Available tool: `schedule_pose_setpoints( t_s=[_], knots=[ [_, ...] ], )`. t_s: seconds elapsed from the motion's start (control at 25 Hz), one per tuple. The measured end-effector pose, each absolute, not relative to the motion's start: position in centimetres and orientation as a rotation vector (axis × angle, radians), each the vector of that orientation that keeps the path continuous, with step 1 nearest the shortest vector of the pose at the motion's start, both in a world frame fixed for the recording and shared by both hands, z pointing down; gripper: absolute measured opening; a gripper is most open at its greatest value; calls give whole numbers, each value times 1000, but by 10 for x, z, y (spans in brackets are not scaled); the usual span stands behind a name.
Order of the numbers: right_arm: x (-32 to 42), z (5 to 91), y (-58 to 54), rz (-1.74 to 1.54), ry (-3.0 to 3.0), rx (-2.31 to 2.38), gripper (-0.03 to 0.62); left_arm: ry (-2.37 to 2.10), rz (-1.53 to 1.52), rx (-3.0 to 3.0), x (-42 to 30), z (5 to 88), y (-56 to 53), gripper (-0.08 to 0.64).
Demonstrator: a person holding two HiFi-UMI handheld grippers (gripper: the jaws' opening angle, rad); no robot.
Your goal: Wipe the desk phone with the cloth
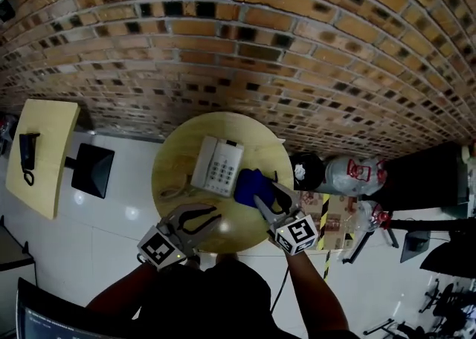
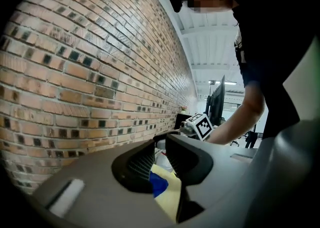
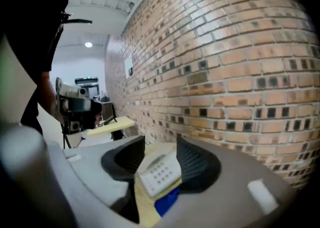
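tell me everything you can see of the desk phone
The white plastic desk phone lies flat on the round pale wooden table, keys up. Its handset rests along the left edge, a grid of keys fills the right part, and what looks like a thin cord curls off its near left corner. The crumpled blue cloth touches its near right corner.

even indoor light, ceiling lamp glow (right gripper view), heavy fisheye bending, blurred near jaws.
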State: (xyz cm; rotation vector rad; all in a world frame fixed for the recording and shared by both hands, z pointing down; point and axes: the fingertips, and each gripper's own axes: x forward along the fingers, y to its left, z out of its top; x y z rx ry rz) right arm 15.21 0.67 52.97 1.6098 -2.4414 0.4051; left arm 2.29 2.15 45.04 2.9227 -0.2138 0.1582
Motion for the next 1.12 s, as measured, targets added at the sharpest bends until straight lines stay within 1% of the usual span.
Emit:
schedule_pose_setpoints(
  t_s=[0.04,0.2,0.32,0.36,0.48,0.64,0.88,1.12],
  knots=[
    [140,513,14,387,-2473,1621,184,-203,143,2930,18,445,24,71],
    [87,465,45,323,-2575,1620,66,-148,114,2947,-4,430,44,71],
    [52,448,68,317,-2624,1612,9,-94,131,2951,-20,427,61,71],
    [41,445,74,325,-2641,1602,2,-79,130,2957,-25,426,65,61],
    [9,442,92,344,-2681,1552,0,-52,125,2959,-40,422,77,37],
    [-13,441,108,333,-2672,1556,0,-14,127,2950,-54,421,92,35],
    [-35,438,123,334,-2659,1593,0,51,112,2970,-68,417,110,0],
    [-43,435,131,337,-2663,1625,0,65,114,2979,-76,418,115,0]
  ],
)
